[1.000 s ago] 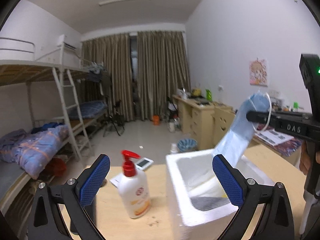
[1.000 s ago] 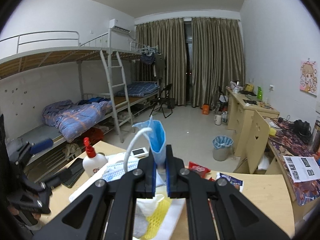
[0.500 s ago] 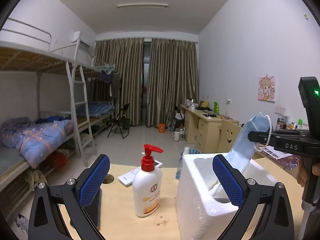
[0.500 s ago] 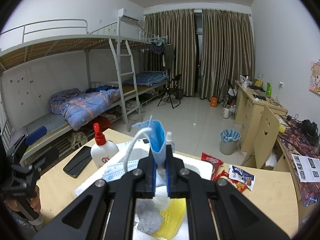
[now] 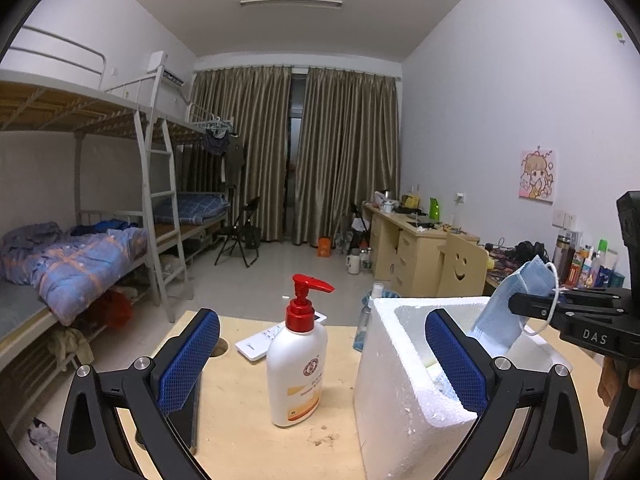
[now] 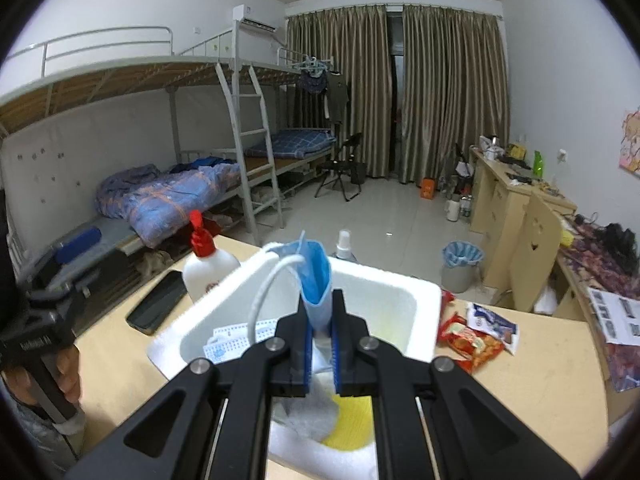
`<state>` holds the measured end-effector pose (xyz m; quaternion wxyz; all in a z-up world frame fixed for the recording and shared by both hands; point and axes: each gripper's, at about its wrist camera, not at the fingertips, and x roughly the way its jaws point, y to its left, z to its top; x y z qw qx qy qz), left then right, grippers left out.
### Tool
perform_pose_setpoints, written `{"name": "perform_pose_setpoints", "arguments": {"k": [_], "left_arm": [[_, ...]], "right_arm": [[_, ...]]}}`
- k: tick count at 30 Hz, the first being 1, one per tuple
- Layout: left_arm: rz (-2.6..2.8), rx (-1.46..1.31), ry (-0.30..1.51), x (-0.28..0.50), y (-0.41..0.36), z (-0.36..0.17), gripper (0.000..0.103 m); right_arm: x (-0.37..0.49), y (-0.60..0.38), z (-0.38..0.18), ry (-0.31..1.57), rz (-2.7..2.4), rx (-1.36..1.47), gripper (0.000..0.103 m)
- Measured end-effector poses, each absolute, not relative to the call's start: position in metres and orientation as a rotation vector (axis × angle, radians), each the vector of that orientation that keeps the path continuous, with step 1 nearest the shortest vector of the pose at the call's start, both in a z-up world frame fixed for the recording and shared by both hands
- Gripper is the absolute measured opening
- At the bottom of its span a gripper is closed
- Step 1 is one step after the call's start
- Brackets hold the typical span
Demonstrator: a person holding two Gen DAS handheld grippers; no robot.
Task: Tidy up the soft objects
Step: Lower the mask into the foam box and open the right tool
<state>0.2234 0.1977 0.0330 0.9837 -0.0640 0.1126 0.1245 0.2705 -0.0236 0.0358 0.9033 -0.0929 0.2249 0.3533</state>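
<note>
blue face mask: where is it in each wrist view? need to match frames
Left wrist: face mask at right, pinched by the right gripper that reaches in from the right edge, hanging over the foam box.
Right wrist: face mask at centre, sticking up between the shut jaws, box below.
Shared landmark: soap bottle with red pump.

Two face masks (image 6: 316,276) are counted, one foam box (image 6: 384,292), one pump bottle (image 5: 298,364), two snack packets (image 6: 476,330).

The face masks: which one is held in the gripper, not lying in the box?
The folded blue mask, pinched upright by the right gripper above the foam box. The other mask lies flat inside.
</note>
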Motion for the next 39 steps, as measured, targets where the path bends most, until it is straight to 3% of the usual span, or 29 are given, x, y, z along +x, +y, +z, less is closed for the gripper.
{"name": "perform_pose_setpoints", "arguments": {"k": [21, 22, 24, 25, 26, 28, 39], "left_arm": [[0.245, -0.131, 0.248, 0.226, 0.200, 0.031, 0.103], [0.243, -0.129, 0.247, 0.226, 0.199, 0.030, 0.103], [0.242, -0.125, 0.247, 0.224, 0.200, 0.030, 0.103], [0.239, -0.127, 0.248, 0.224, 0.200, 0.029, 0.103], [0.238, -0.127, 0.249, 0.224, 0.199, 0.029, 0.103], [0.238, -0.126, 0.250, 0.224, 0.200, 0.030, 0.103], [0.236, -0.125, 0.253, 0.224, 0.198, 0.029, 0.103]], "right_arm": [[0.272, -0.020, 0.033, 0.476, 0.721, -0.197, 0.011], [0.271, -0.020, 0.033, 0.476, 0.724, -0.200, 0.016], [0.270, -0.020, 0.034, 0.469, 0.722, -0.197, 0.039], [0.270, -0.019, 0.033, 0.464, 0.722, -0.199, 0.060], [0.269, -0.020, 0.034, 0.455, 0.718, -0.199, 0.074], [0.266, -0.021, 0.035, 0.431, 0.717, -0.190, 0.079], [0.269, -0.022, 0.035, 0.440, 0.707, -0.194, 0.081]]}}
